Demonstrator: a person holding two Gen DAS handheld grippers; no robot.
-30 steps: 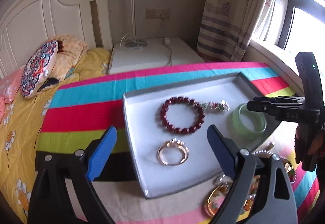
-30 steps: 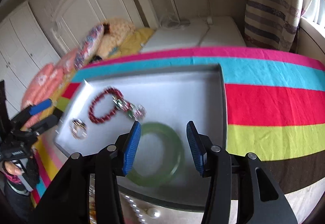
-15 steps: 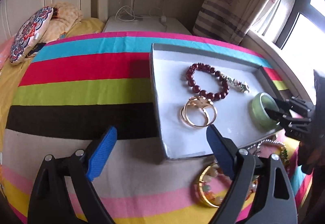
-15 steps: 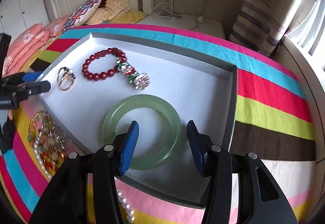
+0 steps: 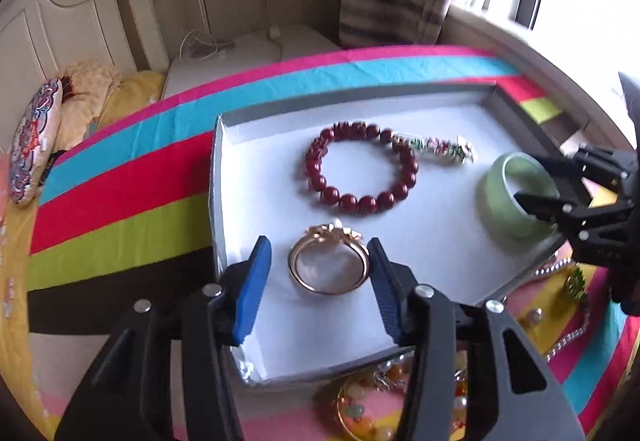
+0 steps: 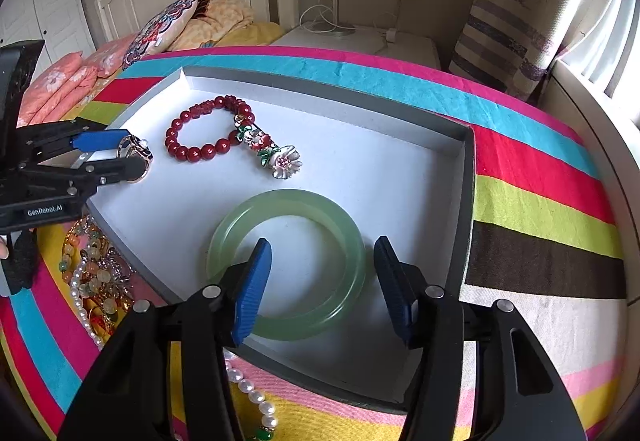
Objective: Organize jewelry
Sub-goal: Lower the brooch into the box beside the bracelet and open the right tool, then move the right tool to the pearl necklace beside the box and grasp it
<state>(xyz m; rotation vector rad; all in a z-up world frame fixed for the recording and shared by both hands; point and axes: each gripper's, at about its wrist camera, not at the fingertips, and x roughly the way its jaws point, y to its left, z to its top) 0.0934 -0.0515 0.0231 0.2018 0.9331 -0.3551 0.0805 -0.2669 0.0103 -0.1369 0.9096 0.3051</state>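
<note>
A white tray with grey walls (image 5: 214, 181) (image 6: 466, 201) lies on a striped cloth. My left gripper (image 5: 320, 281) (image 6: 132, 157) is low over its near left part. Its jaws are closing around a gold bangle (image 5: 328, 265) that lies flat, with a gap still showing at the left pad. My right gripper (image 6: 322, 281) (image 5: 528, 181) straddles the near rim of a green jade bangle (image 6: 288, 265) (image 5: 516, 197). It has one pad inside the ring and one outside, its jaws are opening, and neither pad presses. A red bead bracelet (image 5: 348, 201) (image 6: 192, 151) and a flower charm (image 5: 440, 149) (image 6: 280, 159) lie further back.
A heap of loose beads, gold pieces and chains (image 5: 372, 401) (image 6: 92, 273) lies on the cloth outside the tray's near edge, with a pearl strand (image 6: 256, 397) beside it. A bed with pillows (image 6: 160, 29), a white nightstand (image 5: 248, 53) and a curtained window stand behind.
My left gripper has come down over the tray to the gold bangle, and its jaws have narrowed around it. My right gripper's jaws have widened a little at the green bangle's rim.
</note>
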